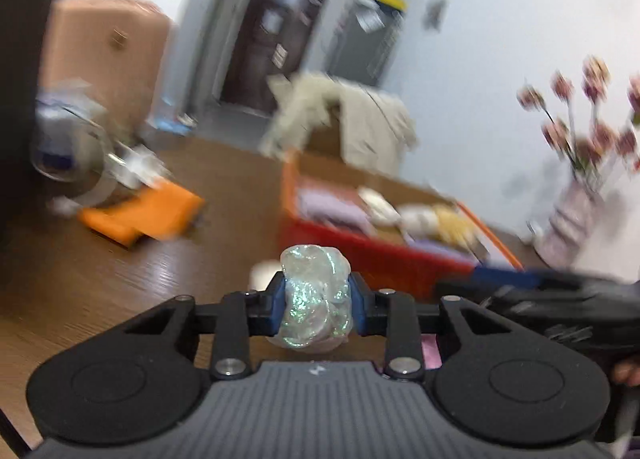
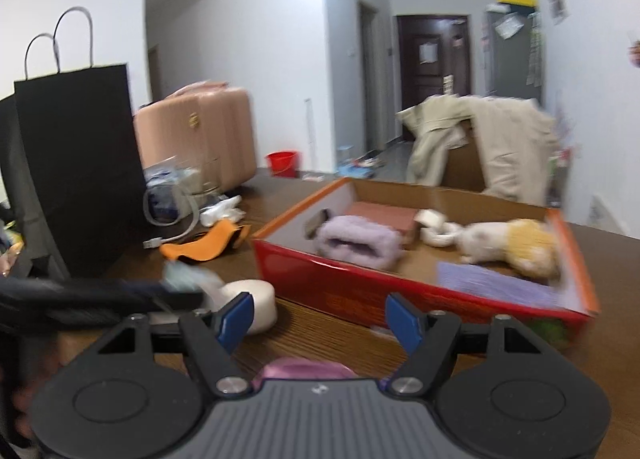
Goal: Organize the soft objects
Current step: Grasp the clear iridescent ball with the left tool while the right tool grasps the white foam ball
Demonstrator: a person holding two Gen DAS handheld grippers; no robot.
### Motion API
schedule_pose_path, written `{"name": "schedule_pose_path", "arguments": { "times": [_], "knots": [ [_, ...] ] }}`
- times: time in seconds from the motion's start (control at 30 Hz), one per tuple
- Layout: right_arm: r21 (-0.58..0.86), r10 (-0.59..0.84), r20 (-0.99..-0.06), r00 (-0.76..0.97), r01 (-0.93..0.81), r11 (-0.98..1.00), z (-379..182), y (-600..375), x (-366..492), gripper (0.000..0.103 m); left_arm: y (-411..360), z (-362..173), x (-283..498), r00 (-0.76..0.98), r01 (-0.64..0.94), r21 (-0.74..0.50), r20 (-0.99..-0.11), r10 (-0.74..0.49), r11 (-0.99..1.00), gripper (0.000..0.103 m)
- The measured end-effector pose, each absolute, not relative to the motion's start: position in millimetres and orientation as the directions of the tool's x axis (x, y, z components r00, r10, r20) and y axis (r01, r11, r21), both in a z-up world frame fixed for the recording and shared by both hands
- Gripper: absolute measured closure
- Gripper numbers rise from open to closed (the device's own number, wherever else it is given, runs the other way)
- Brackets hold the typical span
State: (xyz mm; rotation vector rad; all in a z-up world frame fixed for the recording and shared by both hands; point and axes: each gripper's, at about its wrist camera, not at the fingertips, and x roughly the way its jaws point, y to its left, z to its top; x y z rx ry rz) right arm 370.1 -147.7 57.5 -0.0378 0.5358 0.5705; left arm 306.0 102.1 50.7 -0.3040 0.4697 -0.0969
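In the left wrist view the left gripper [image 1: 316, 301] has its blue pads pressed on an iridescent scrunchie [image 1: 315, 299], held above the wooden table [image 1: 120, 271] before the red box [image 1: 384, 255]

In the right wrist view the right gripper [image 2: 322, 319] stands wide open and empty, facing the box, where a lilac plush piece [image 2: 360, 241] and a stuffed toy [image 2: 512, 245] lie

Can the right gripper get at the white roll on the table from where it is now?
Probably yes. The right gripper has its jaws open and empty, and the white roll sits just ahead. The left gripper, shut on a shiny squishy lump, crowds that side.
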Motion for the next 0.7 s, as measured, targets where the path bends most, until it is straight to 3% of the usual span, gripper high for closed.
{"name": "schedule_pose_path", "arguments": {
  "times": [0.23,0.37,0.4,0.7],
  "knots": [
    [0.219,0.554,-0.632,0.542,-0.561,0.798,18,-61,426,0.031,150,48,302,0.889,-0.13,-0.315,-0.457,-0.031,0.94,0.069],
    [0.159,0.529,-0.646,0.551,-0.58,0.799,7,-29,420,0.036,157,38,304,0.873,-0.144,-0.321,-0.487,-0.033,0.936,0.069],
    [0.145,0.511,-0.65,0.562,-0.568,0.81,5,-25,420,0.049,158,36,305,0.87,-0.142,-0.322,-0.492,-0.037,0.936,0.069],
    [0.112,0.459,-0.59,0.665,-0.495,0.862,32,-67,390,0.052,137,50,288,0.882,-0.065,-0.309,-0.462,-0.091,0.949,0.069]
  ]
}}
